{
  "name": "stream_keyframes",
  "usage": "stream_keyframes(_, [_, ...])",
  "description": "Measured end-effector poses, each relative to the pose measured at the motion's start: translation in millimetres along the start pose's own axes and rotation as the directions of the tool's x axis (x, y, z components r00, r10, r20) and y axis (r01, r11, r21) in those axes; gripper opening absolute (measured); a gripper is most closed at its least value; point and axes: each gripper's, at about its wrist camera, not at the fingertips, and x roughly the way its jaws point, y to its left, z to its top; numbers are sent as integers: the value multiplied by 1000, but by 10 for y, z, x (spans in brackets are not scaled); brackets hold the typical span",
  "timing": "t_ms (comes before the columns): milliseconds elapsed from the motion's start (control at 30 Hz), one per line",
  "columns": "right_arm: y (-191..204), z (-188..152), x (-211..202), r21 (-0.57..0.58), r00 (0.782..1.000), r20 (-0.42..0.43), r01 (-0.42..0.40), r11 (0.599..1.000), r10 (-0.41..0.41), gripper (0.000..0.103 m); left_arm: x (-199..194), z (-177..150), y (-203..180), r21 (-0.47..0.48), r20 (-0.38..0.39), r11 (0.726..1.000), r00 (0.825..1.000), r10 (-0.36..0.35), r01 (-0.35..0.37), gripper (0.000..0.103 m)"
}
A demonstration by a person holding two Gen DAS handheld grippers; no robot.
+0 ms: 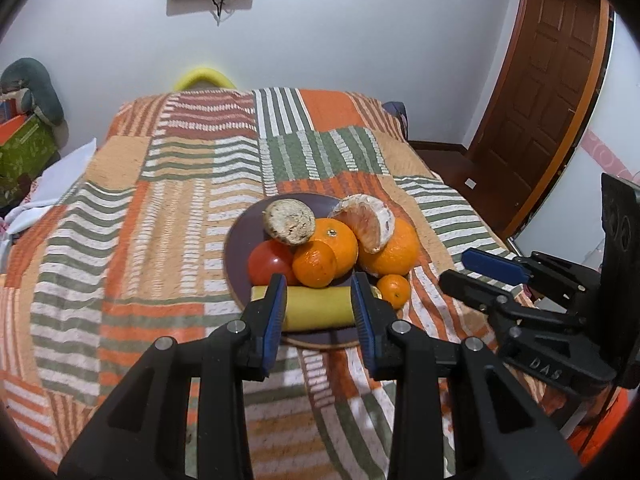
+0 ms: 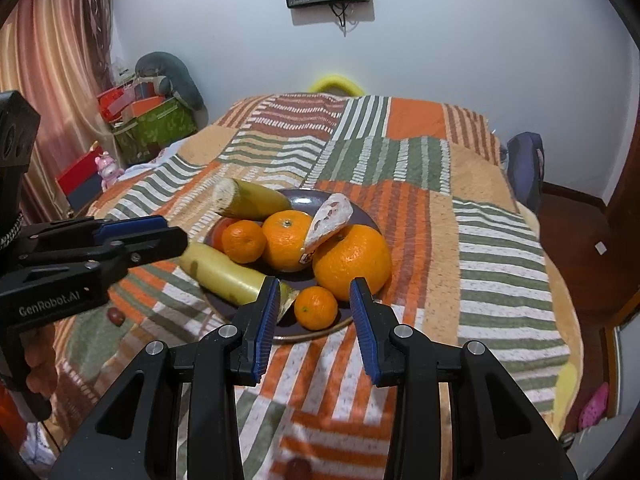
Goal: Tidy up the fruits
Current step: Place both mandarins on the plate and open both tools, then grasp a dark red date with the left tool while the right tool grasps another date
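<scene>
Fruit piled on round dark purple-brown plate point(image 2: 360, 216) on bed with orange-green striped patchwork quilt point(image 1: 160, 208): big orange point(image 2: 352, 260), two mid oranges point(image 2: 286, 240), small mandarin point(image 2: 316, 307) at near rim, red tomato point(image 1: 270, 266), peeled citrus half point(image 1: 366, 220) perched on big orange, two yellow banana pieces, one lying across near-left rim point(image 2: 220, 274), one at back point(image 2: 252, 200).

Left gripper point(image 1: 320, 312) hovers over near banana piece, jaws narrow, nothing pinched. Right gripper point(image 2: 314, 312) frames small mandarin, jaws narrow, pads not touching it, empty.

Risks, my guess: stack is loose, so a nudge to big orange drops the citrus half; mandarin sits at rim and could roll onto quilt; soft bedding may tip plate under a push; grippers are near each other, may collide
</scene>
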Motion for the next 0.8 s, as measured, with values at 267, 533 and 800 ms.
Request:
stream_keyframes(267, [101,-46,-452,-7,999,36,31,999,-31,37,-652,-125,28,5,62,999,997,36,-37,33])
stream_keyframes(533, [265,-174,-764,-47,996,54,77,996,-74,45,-1130,-314,168,-18,88,997,993,73,-71,39])
stream_keyframes(800, [322,-432,-706,-58,996,-9,91,994,-91,47,-1307,-598,431,-43,55,990,989,134,-132,51])
